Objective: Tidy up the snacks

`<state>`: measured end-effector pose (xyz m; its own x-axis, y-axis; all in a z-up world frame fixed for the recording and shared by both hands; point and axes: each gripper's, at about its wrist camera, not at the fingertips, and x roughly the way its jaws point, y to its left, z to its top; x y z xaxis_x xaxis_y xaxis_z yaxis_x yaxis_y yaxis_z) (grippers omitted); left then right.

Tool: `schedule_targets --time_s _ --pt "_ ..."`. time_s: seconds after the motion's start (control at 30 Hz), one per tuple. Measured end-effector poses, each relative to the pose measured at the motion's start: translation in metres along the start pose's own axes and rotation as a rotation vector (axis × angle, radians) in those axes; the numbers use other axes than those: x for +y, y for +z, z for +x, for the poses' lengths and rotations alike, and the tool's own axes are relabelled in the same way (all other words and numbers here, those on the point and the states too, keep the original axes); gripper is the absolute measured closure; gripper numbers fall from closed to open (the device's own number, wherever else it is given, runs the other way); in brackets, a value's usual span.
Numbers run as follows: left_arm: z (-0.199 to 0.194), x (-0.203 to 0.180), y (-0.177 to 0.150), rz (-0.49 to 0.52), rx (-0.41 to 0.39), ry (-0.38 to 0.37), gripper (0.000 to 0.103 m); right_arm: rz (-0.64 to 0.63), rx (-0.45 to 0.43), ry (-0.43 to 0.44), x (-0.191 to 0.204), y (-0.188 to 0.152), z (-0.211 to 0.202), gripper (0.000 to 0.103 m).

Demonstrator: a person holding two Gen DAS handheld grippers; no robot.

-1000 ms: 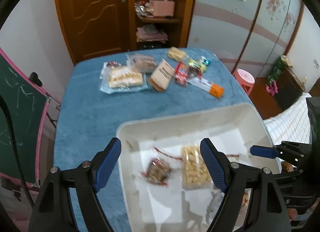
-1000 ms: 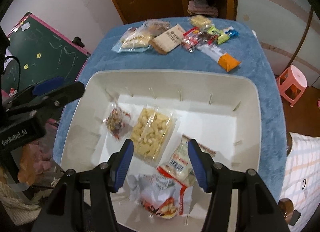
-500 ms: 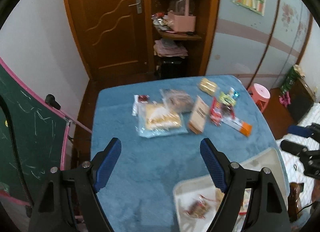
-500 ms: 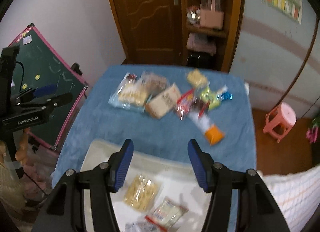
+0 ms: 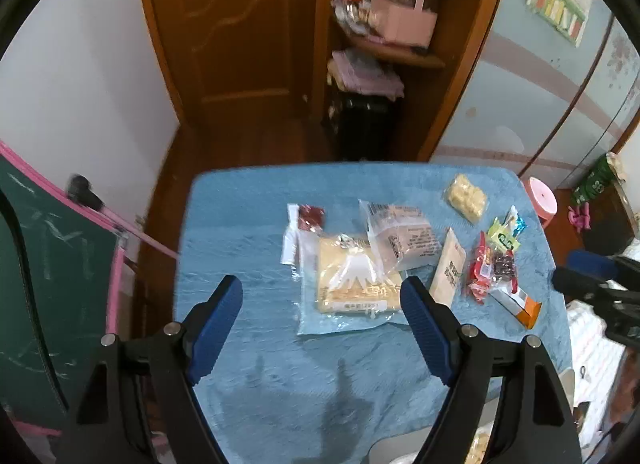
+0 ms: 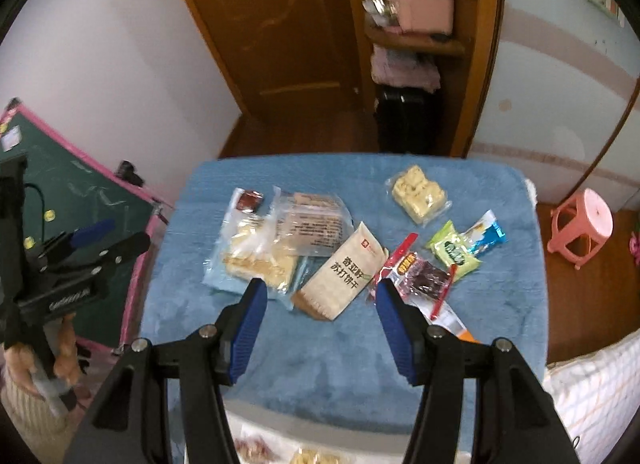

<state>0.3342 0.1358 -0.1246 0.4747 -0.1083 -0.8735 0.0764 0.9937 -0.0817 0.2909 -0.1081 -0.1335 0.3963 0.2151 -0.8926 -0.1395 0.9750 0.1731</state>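
both gripper sets wide open, empty: left gripper, right gripper; white bin cut off at bottom edge; orange pack half hidden.

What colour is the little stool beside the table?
Pink; the stool shows best in the right wrist view.

L gripper: jaws wide apart, nothing held | R gripper: jaws wide apart, nothing held

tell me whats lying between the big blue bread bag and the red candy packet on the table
The beige soda cracker pack lies between the bread bag and the red candy packet, clearest in the right wrist view.
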Motion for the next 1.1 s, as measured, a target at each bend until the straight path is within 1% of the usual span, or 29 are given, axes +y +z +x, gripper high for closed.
schedule_targets --time_s 0.03,0.07,0.13,0.17,0.23,0.3,0.4,0.5,0.57,0.63,0.73,0.77,0.9,1.0,1.03,1.07,1.1 --pt "0.017 0.000 0.001 -0.004 0.028 -0.008 0.023 0.015 0.027 -0.013 -0.002 0.004 0.019 0.046" --pt "0.029 -0.001 0.002 -0.006 0.045 -0.002 0.023 0.027 0.044 -0.013 -0.004 0.005 0.029 0.046" --pt "0.055 -0.003 0.000 0.000 0.085 0.016 0.023 0.068 0.087 -0.002 -0.010 0.006 0.059 0.046" --pt "0.068 -0.003 -0.001 -0.001 0.107 0.019 0.023 0.084 0.100 0.004 -0.013 0.005 0.068 0.046" --pt "0.091 -0.004 -0.006 -0.012 0.150 0.008 0.023 0.118 0.136 0.018 -0.016 0.002 0.093 0.046" --pt "0.106 -0.005 -0.009 -0.026 0.172 -0.001 0.023 0.152 0.165 0.028 -0.019 0.000 0.112 0.046" --pt "0.123 -0.007 -0.013 -0.053 0.188 -0.034 0.023 0.210 0.210 0.057 -0.023 -0.004 0.139 0.046" --pt "0.136 -0.010 -0.014 -0.091 0.204 -0.103 0.023 0.254 0.240 0.071 -0.024 -0.009 0.157 0.046" --pt "0.145 -0.013 -0.016 -0.110 0.218 -0.137 0.023 0.276 0.253 0.068 -0.027 -0.012 0.166 0.046" --pt "0.151 -0.018 -0.018 -0.110 0.223 -0.142 0.023 0.300 0.267 0.049 -0.030 -0.016 0.174 0.046" --pt "0.158 -0.025 -0.021 -0.104 0.225 -0.141 0.023 0.332 0.268 0.038 -0.037 -0.022 0.180 0.037" --pt "0.160 -0.025 -0.020 -0.108 0.228 -0.145 0.023 0.345 0.267 0.046 -0.039 -0.024 0.182 0.036" --pt "0.164 -0.025 -0.021 -0.136 0.231 -0.164 0.023 0.372 0.263 0.070 -0.043 -0.028 0.183 0.036" --pt "0.164 -0.024 -0.020 -0.150 0.221 -0.194 0.023 0.370 0.265 0.079 -0.046 -0.030 0.181 0.039" --pt "0.164 -0.025 -0.020 -0.154 0.219 -0.208 0.021 0.373 0.272 0.086 -0.047 -0.032 0.180 0.040" --pt "0.164 -0.025 -0.020 -0.155 0.219 -0.213 0.019 0.374 0.277 0.092 -0.059 -0.032 0.177 0.041" --pt "0.164 -0.025 -0.020 -0.153 0.217 -0.213 0.018 0.371 0.285 0.092 -0.062 -0.034 0.175 0.042"
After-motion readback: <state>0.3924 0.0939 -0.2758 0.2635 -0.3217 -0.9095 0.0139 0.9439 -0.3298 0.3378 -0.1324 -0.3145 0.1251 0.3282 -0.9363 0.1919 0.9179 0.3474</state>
